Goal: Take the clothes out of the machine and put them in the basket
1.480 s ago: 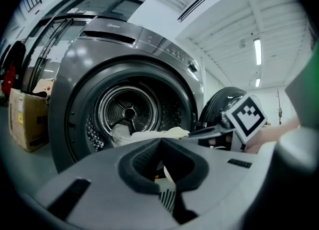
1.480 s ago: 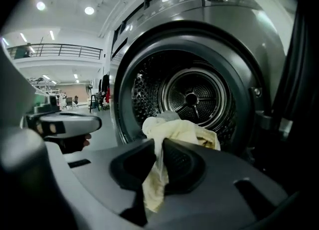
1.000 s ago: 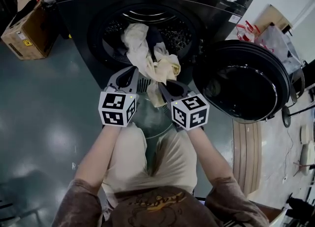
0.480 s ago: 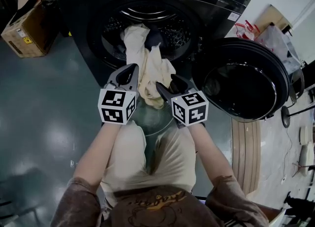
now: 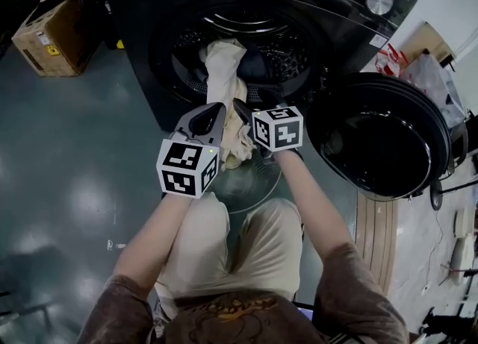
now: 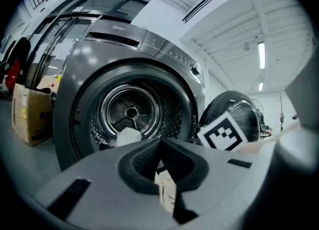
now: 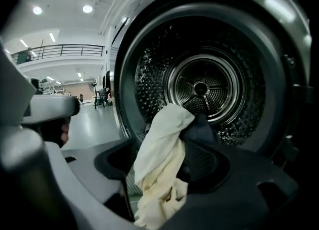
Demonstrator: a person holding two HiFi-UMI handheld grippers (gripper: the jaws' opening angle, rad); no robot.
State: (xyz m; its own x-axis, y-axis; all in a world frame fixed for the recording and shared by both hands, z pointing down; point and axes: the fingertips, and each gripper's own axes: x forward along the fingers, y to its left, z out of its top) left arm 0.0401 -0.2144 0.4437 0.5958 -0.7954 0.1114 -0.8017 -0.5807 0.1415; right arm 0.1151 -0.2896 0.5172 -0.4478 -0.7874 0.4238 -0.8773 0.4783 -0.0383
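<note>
Evidently soft, light and limp, the cream cloth point(image 5: 224, 74) draped out of the drum point(image 5: 287, 51) is seemingly pinched low down by the closed left gripper point(image 6: 160, 143), while the jaws of the right gripper point(image 7: 167, 150), just opened, are held apart around its hanging fold, best gripped where bunched.

Head view: from above the person, facing steeply down over both forearms onto the left gripper point(image 5: 212, 113), the right gripper point(image 5: 240, 108), the washing machine point(image 5: 187, 7) front and the floor point(image 5: 67, 163).
Left gripper view: low, just behind its own jaws, facing about level at the drum point(image 6: 130, 112); near, with the open door point(image 6: 234, 112) at right.
Right gripper view: behind its own jaws, tipped slightly down, closer still; the drum fills most of the frame.
Shared by all three: the drum mouth and the cream cloth point(image 7: 159, 159) hanging from it.
Shared by head and left gripper views: the door and the cardboard box point(image 6: 30, 119).
</note>
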